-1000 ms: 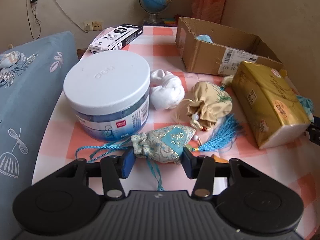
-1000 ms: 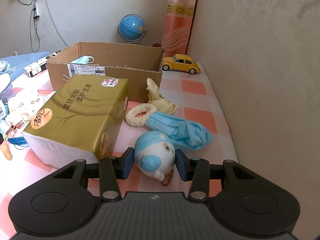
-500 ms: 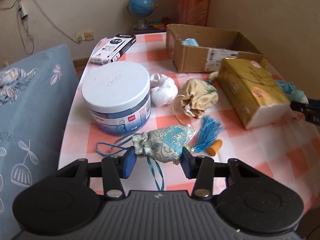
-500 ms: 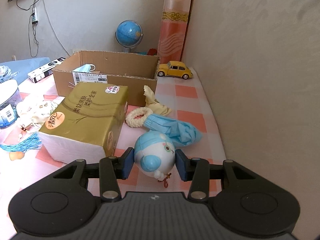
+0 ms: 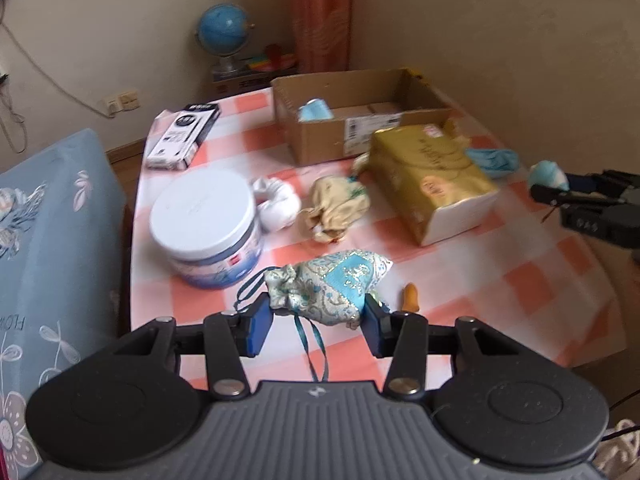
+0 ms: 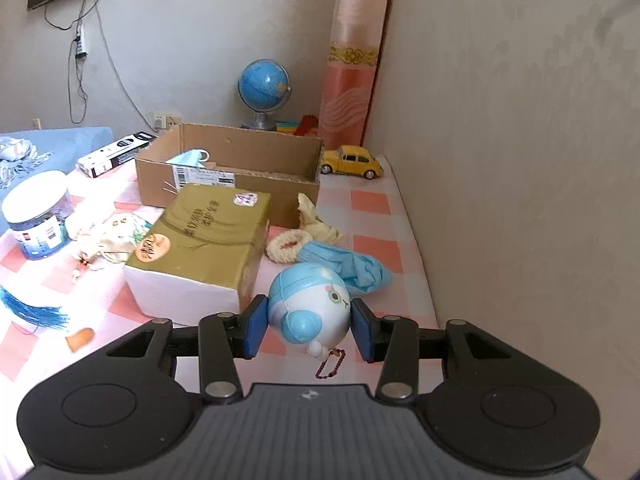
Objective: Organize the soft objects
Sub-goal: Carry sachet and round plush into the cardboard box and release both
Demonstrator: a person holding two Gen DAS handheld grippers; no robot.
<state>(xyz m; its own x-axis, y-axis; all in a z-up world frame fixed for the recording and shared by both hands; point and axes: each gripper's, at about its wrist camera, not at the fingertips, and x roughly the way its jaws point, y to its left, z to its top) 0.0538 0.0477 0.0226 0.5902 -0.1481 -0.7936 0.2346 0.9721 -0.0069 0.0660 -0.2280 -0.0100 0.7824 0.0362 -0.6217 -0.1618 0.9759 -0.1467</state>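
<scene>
The left claw (image 5: 316, 320) is clamped on a blue and silver brocade pouch (image 5: 332, 280), its blue pads pressing the pouch from both sides while thin blue cords hang down from it; the pouch is lifted clear of the bench (image 5: 540, 280), which has a pink and white checked cloth. The right claw (image 6: 307, 326) grips a round blue and white plush toy (image 6: 308, 308) between its pads, with a small dark red bead chain dangling under the toy, also raised off the cloth. On the bench below the pouch sit a white-lidded tub (image 5: 206, 220), a rolled white sock (image 5: 278, 204) just beside it, and a crumpled beige pouch (image 5: 336, 208) next to that. A gold tissue pack (image 6: 204, 248) lies in front of an open cardboard box (image 6: 228, 188) that holds a light blue face mask (image 6: 188, 158). To the right of the tissue pack lie a cream hair scrunchie (image 6: 286, 248) touching another crumpled blue mask (image 6: 352, 268). A yellow toy car (image 6: 352, 160) stands near the wall, right of the box, and a globe (image 6: 264, 88) stands behind it.
</scene>
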